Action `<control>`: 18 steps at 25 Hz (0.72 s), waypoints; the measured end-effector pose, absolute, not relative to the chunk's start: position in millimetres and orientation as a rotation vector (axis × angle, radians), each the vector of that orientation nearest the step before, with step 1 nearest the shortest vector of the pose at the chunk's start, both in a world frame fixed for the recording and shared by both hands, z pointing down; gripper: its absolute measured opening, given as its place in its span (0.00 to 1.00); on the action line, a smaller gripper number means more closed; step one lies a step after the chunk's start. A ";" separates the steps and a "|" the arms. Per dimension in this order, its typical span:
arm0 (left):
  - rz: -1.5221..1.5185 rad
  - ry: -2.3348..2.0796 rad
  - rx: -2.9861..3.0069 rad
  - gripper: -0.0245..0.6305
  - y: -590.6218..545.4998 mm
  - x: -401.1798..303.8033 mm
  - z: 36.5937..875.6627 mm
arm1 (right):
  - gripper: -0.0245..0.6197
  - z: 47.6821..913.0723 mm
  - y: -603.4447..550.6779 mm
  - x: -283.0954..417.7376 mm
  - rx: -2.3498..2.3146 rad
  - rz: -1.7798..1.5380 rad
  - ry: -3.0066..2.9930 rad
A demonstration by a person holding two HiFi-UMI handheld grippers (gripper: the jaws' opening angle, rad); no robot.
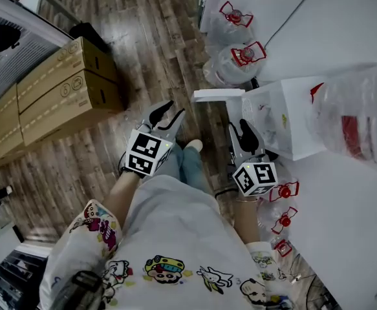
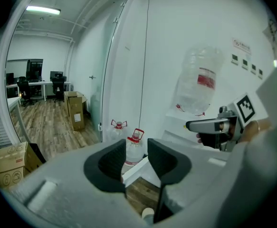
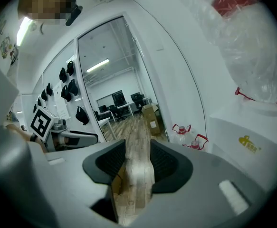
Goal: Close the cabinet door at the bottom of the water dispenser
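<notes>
Closest in, both grippers are held out over the person's legs. The left gripper (image 1: 169, 113) (image 2: 136, 146) has its jaws partly apart with nothing held; through the gap show floor and a white slab edge. The right gripper (image 1: 237, 129) (image 3: 138, 148) is likewise partly spread and empty, with only wood floor (image 1: 149, 37) visible between its pads.

Just beyond the left gripper's tips, apart from them, the cabinet door (image 1: 218, 95) (image 2: 137, 169) stands open; its thin white top edge juts leftward from the water dispenser (image 1: 285, 118) (image 3: 243, 132). The right gripper is beside the dispenser's front corner. A clear water bottle (image 1: 356, 121) (image 2: 198, 82) sits on top of the dispenser.

Past the door, two empty jugs (image 1: 240, 41) (image 2: 128, 139) with red handles stand against the white wall. To the left, stacked cardboard boxes (image 1: 65, 89) line a glass partition. A broad strip of bare floor lies between the boxes and the door's free edge.
</notes>
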State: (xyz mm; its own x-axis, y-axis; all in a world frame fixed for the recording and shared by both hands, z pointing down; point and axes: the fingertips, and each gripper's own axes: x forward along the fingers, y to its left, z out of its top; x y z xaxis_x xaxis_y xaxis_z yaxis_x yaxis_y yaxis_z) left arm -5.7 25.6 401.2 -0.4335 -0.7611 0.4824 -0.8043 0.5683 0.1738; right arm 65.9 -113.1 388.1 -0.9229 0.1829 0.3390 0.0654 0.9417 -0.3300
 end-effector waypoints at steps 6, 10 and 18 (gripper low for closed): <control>0.080 -2.289 1.215 0.25 45.9 -14.2 407.1 | 0.28 399.5 -96.2 60.9 -0.152 0.457 -2.694; 0.059 -2.310 1.179 0.25 51.8 -23.1 418.6 | 0.28 414.8 -89.3 50.4 -0.152 0.452 -2.661; -0.005 -2.288 1.122 0.25 62.3 -29.9 459.7 | 0.29 453.5 -78.8 27.5 -0.111 0.445 -2.608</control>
